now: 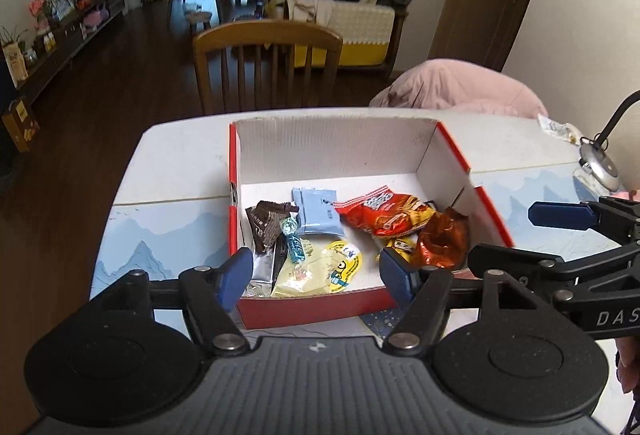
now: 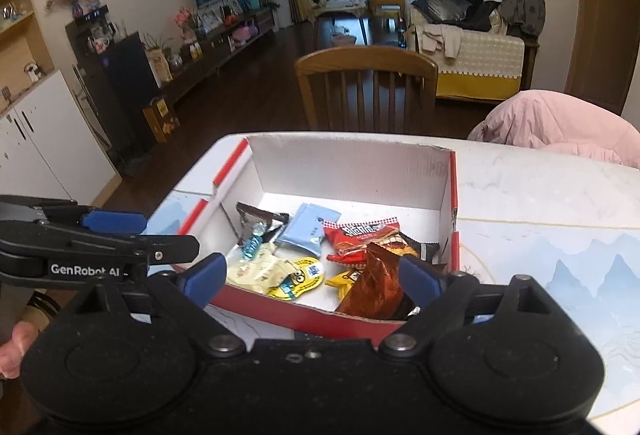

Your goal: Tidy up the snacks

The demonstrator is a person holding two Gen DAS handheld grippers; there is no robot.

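Note:
A red cardboard box (image 1: 336, 147) (image 2: 352, 163) with a white inside stands open on the table (image 1: 180, 163). Several snacks lie in it: a red bag (image 1: 384, 213) (image 2: 360, 239), a light blue packet (image 1: 318, 213) (image 2: 308, 229), a dark brown wrapper (image 1: 266, 225), a copper foil bag (image 1: 442, 239) (image 2: 376, 283) and a cream and yellow packet (image 1: 320, 267) (image 2: 264, 267). My left gripper (image 1: 316, 277) (image 2: 168, 235) hangs open above the box's near edge, holding nothing. Beside it, my right gripper (image 2: 314, 275) (image 1: 504, 235) is open wide and empty over the near right corner.
A wooden chair (image 1: 268, 67) (image 2: 366, 87) stands at the table's far side, and a pink garment (image 1: 456, 87) (image 2: 560, 127) rests at the far right. A desk lamp (image 1: 600, 159) and a small packet (image 1: 560, 127) sit on the table's right edge.

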